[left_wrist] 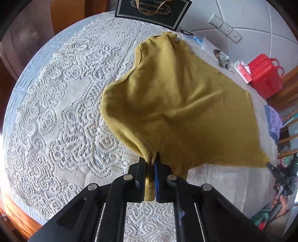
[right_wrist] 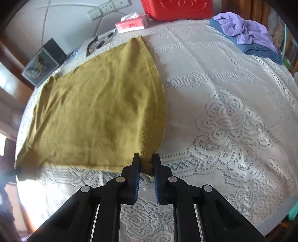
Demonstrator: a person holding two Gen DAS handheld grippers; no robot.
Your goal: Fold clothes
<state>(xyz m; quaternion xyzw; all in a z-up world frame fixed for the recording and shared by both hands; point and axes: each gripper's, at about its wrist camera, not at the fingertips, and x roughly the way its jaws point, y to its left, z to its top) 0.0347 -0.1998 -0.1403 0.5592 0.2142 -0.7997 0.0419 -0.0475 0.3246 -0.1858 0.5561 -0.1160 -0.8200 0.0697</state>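
Observation:
A mustard-yellow knit garment lies spread on the white lace tablecloth. My left gripper is shut on a bunched ribbed edge of it and lifts that part a little off the cloth. In the right wrist view the same garment stretches away to the left. My right gripper is shut on its near right corner, with fabric pinched between the blue pads. The right gripper also shows at the garment's far corner in the left wrist view.
A red plastic case, a red tissue pack and a dark gift box stand along the wall side. A purple and blue clothes pile lies at the table's far right. A black paper bag stands at the back.

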